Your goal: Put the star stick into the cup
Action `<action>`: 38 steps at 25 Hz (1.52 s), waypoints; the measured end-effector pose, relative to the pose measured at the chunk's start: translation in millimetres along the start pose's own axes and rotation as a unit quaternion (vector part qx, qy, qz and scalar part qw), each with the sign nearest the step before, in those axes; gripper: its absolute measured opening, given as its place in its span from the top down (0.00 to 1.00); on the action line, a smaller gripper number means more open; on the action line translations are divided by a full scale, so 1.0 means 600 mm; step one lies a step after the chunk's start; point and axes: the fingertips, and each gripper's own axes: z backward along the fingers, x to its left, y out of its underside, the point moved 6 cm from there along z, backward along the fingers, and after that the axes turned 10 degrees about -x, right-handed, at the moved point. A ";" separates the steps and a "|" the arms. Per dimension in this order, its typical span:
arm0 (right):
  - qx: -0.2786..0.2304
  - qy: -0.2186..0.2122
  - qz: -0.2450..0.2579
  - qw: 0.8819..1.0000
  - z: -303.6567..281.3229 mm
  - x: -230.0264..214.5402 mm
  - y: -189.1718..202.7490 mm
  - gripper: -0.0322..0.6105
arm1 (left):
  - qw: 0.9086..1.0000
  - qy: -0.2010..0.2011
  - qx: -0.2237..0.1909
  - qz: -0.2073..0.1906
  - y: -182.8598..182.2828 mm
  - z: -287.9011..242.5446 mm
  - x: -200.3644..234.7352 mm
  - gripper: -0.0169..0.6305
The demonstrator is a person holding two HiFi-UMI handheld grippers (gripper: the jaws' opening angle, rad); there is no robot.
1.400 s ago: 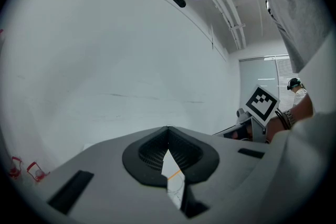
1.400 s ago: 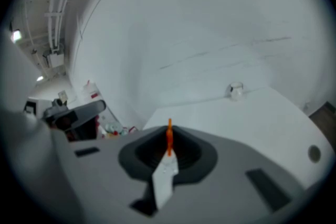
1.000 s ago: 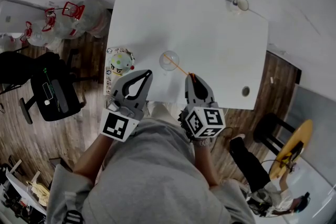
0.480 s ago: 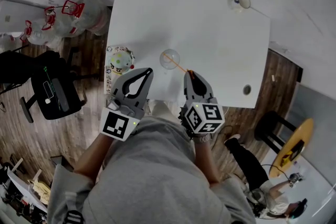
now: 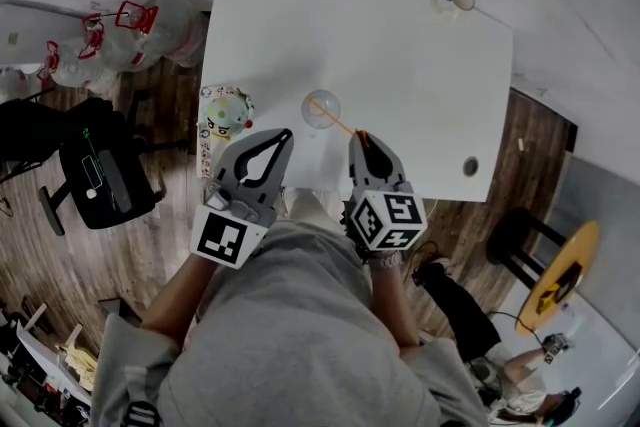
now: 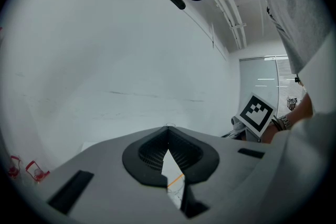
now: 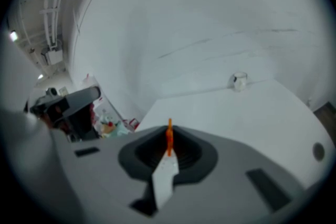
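Observation:
A thin orange star stick (image 5: 340,125) runs slantwise from my right gripper (image 5: 359,136) to the clear cup (image 5: 322,111), which stands on the white table (image 5: 400,55) near its front edge. The stick's far end lies over the cup; I cannot tell whether it is inside. My right gripper is shut on the stick, and in the right gripper view the stick (image 7: 169,139) pokes out between the closed jaws (image 7: 169,132). My left gripper (image 5: 280,135) hovers just left of the cup, shut and empty (image 6: 168,129). Through its lower gap a bit of the stick (image 6: 176,181) shows.
A colourful round toy (image 5: 227,112) sits at the table's left edge. A small glass (image 5: 458,1) stands at the far right corner, seen also in the right gripper view (image 7: 239,80). A cable hole (image 5: 470,167) marks the table's near right. A black chair (image 5: 95,177) stands left.
Grippers, stick and cup keep the same relation; only the head view has shifted slightly.

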 end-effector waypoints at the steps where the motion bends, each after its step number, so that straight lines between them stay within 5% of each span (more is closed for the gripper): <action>1: 0.003 0.001 0.000 1.000 0.001 -0.001 0.001 0.88 | 1.000 0.000 0.001 0.001 0.000 0.000 -0.001 0.93; 18: 0.031 0.006 -0.003 0.999 0.009 -0.011 0.019 0.87 | 1.000 -0.007 -0.004 0.003 -0.002 0.008 -0.015 0.93; 23: 0.043 0.004 -0.007 0.999 0.008 -0.013 0.028 0.75 | 1.000 -0.003 0.000 -0.002 0.001 0.010 -0.020 0.93; 38: 0.035 0.005 -0.012 0.999 0.027 -0.023 0.030 0.69 | 1.000 -0.001 -0.002 -0.008 0.002 0.016 -0.045 0.93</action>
